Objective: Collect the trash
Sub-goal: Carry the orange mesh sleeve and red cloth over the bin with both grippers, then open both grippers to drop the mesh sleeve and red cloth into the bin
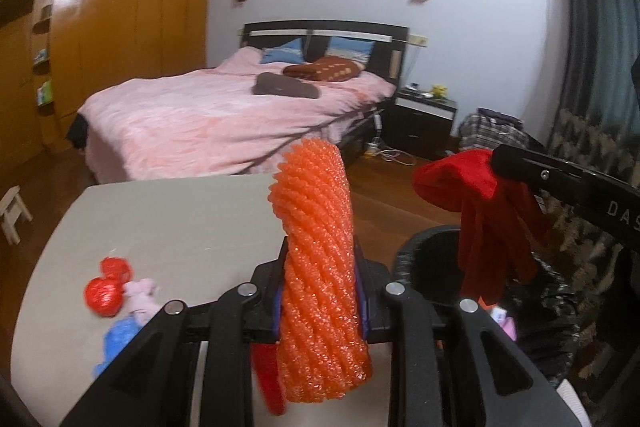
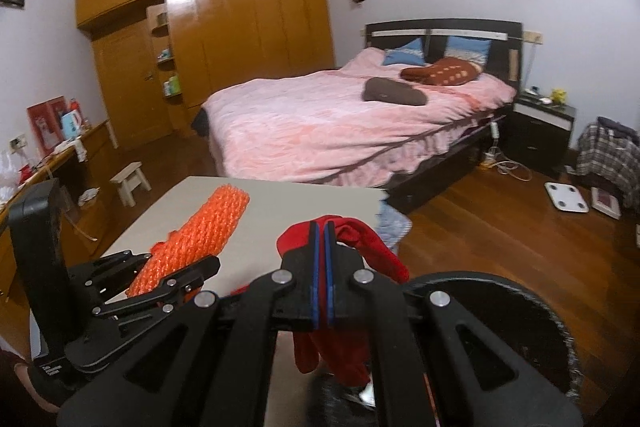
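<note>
My left gripper [image 1: 320, 259] is shut on an orange foam net sleeve [image 1: 316, 267], which stands up between the pads above the grey table [image 1: 160, 219]. From the right wrist view that sleeve [image 2: 200, 239] and the left gripper [image 2: 188, 267] show at the lower left. My right gripper [image 2: 323, 227] is shut on a limp red plastic bag [image 2: 352, 235]. In the left wrist view this red bag [image 1: 480, 219] hangs from the right gripper [image 1: 496, 157] over the black bin [image 1: 432, 263] beside the table.
Red net balls [image 1: 106, 287], a pink scrap [image 1: 140, 293] and a blue scrap [image 1: 118, 339] lie on the table's left part. Beyond stand a pink bed [image 1: 224, 115], a nightstand [image 1: 424, 119], a small white stool [image 2: 130, 183] and a scale [image 2: 566, 197] on the wooden floor.
</note>
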